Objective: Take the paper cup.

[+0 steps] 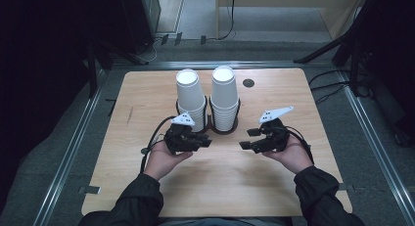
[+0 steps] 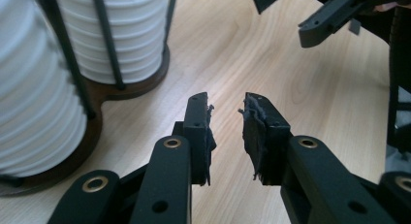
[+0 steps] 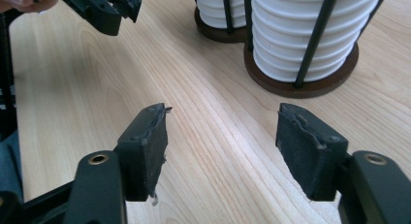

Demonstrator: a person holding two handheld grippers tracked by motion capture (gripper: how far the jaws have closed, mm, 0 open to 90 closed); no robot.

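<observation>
Nearest the person, the left gripper (image 1: 204, 143) is held over the light wooden table (image 1: 220, 187), its jaws parted by a narrow gap with nothing between them. The right gripper (image 1: 250, 138) is held opposite, facing it, its jaws spread wider and likewise empty. Farther back, two stacks of white paper cups (image 1: 224, 96) are seen upside down, long axes vertical, ribbed by their stacked rims, in a dark double holder (image 1: 211, 122) with thin black rods.
</observation>
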